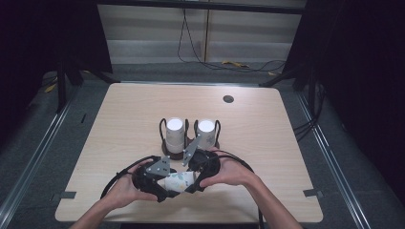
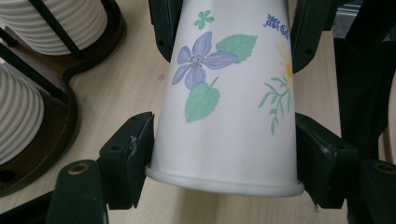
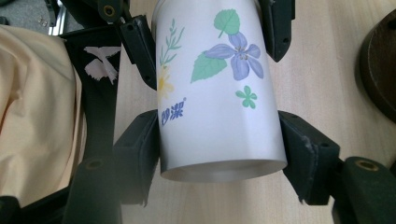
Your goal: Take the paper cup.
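White paper cup (image 2: 229, 107) with printed flowers lies level between both grippers just above the table (image 1: 267, 129): the left gripper (image 2: 224, 158) pinches its rim end, the right gripper (image 3: 222, 144) its base end. Beyond them, near the hands, stands a dark wooden rack (image 1: 173, 153) holding two stacks of ribbed cups (image 1: 175, 135)

The paper cup (image 2: 224, 107) is white with a purple flower, green leaves, a little green blossom at 12 o'clock, a yellow flower and blue lettering at its 2 o'clock. Both grippers' jaws are black. The ribbed cup stacks (image 1: 175, 136) are white, in a dark brown holder (image 2: 70, 112) with black rods. Table (image 1: 267, 143) is pale wood grain.
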Motion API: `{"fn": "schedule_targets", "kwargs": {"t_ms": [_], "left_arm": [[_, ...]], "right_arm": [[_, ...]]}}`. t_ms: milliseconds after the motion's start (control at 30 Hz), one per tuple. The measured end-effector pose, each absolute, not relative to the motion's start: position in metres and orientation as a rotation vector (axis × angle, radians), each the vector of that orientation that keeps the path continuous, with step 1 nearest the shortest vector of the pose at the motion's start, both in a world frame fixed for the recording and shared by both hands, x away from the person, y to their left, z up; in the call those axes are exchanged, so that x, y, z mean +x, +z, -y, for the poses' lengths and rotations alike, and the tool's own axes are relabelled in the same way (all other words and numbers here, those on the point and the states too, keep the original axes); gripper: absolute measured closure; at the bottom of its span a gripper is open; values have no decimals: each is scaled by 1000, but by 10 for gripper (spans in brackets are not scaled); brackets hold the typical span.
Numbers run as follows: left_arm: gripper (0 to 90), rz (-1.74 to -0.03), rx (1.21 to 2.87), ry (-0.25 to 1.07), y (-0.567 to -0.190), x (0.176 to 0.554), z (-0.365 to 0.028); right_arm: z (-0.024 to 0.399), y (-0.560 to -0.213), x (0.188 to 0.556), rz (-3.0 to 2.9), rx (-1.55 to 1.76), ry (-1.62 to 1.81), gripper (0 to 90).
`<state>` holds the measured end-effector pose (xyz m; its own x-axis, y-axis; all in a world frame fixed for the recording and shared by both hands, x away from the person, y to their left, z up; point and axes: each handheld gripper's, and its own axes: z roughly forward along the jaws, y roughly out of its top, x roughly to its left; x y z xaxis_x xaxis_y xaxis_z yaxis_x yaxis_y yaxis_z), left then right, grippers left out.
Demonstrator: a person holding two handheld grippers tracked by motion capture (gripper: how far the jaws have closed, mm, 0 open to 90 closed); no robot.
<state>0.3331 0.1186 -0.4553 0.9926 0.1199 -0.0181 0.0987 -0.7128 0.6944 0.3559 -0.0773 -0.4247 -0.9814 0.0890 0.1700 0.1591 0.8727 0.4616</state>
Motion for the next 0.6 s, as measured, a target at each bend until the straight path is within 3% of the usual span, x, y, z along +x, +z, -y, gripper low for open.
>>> {"fn": "schedule_targets", "kwargs": {"t_ms": [600], "left_arm": [[236,-181,2323,23,-454,336,-124]], "right_arm": [[81,-423,357,2899,-192,-773,372]]}}
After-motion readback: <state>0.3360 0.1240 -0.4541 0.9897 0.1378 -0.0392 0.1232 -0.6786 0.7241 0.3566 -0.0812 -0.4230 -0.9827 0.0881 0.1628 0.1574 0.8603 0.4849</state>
